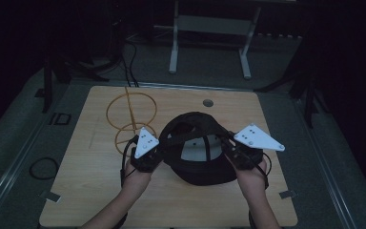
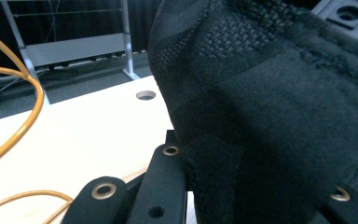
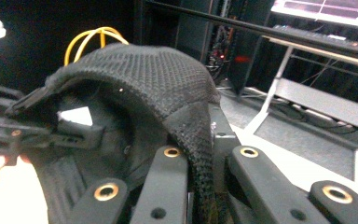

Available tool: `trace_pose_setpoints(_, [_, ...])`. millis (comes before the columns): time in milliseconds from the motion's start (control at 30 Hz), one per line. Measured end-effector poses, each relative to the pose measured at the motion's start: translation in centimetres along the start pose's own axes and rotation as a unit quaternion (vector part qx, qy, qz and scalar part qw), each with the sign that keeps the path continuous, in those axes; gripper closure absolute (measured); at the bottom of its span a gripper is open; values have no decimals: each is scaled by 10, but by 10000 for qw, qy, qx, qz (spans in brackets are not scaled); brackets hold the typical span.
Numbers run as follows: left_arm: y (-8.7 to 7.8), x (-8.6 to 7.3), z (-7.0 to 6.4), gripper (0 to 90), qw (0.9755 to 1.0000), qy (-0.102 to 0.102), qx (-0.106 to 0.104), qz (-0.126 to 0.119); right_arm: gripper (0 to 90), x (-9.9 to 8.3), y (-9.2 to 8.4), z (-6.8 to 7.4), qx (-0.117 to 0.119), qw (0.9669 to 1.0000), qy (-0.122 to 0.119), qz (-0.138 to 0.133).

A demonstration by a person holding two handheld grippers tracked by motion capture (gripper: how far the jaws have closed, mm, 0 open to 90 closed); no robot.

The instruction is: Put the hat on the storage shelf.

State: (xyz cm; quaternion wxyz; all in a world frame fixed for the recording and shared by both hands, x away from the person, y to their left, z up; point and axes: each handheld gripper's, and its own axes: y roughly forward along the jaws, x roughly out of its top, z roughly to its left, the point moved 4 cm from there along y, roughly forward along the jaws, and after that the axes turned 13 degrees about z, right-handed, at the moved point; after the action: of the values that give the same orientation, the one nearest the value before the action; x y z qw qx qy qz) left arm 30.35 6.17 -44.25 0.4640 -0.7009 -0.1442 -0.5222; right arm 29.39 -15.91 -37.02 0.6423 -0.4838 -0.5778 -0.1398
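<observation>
While both grippers clamp the black cap (image 1: 198,148) by opposite edges, left gripper (image 1: 156,151) and right gripper (image 1: 229,149) hold it above the wooden table (image 1: 90,186), so spreading it seems the step in hand. Next probably calls for carrying it evenly toward the yellow wire stand (image 1: 131,121). From the right gripper view the hollow inside shows; the left gripper view gives outer fabric.

On my far left I see an orange wire stand (image 1: 131,121), rings on an upright rod, sitting on the wooden table (image 1: 90,191). A round hole (image 1: 208,102) lies near the table's far edge. Beyond it stands a grey metal frame (image 1: 209,28); a black cable loop (image 1: 44,168) lies on the floor left.
</observation>
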Motion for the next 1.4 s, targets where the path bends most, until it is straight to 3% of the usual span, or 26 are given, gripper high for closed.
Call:
trace_pose_setpoints(233, [-5, 9, 0, 889, 10000, 67, 8, 60, 859, -19, -2, -3, 23, 9999, 87, 78])
trace_pose_setpoints(467, [-10, 19, -4, 890, 9999, 128, -62, -10, 668, -33, -10, -2, 274, 9995, 131, 34])
trace_pose_setpoints(533, [-12, 22, -5, 890, 9998, 162, 14, -71, 620, -38, -13, 0, 320, 9994, 62, 76])
trace_pose_setpoints(667, [-18, 33, -8, 890, 9993, 325, 77, -144, 520, -51, -17, 6, 544, 9982, -148, 216])
trace_pose_setpoints(767, [-21, 36, -9, 890, 9990, 383, 124, -170, 476, -57, -19, 8, 650, 9975, -166, 239])
trace_pose_setpoints(933, [-23, 42, -11, 890, 9987, 448, 153, -194, 371, -70, -26, 13, 1163, 9930, -143, 157])
trace_pose_setpoints(1100, [-23, 38, -5, 889, 9985, 471, 220, -153, 355, -80, -36, 13, 1419, 9896, -183, 114])
trace_pose_setpoints(1233, [-23, 31, 1, 889, 9980, 573, 234, -114, 380, -82, -49, 8, 1346, 9902, -357, 67])
trace_pose_setpoints(1333, [-24, 26, 4, 889, 9977, 665, 126, -88, 436, -79, -54, -1, 1196, 9917, -479, 23])
trace_pose_setpoints(1400, [-27, 22, 7, 889, 9971, 755, -72, -76, 476, -75, -56, -5, 1175, 9914, -579, 27])
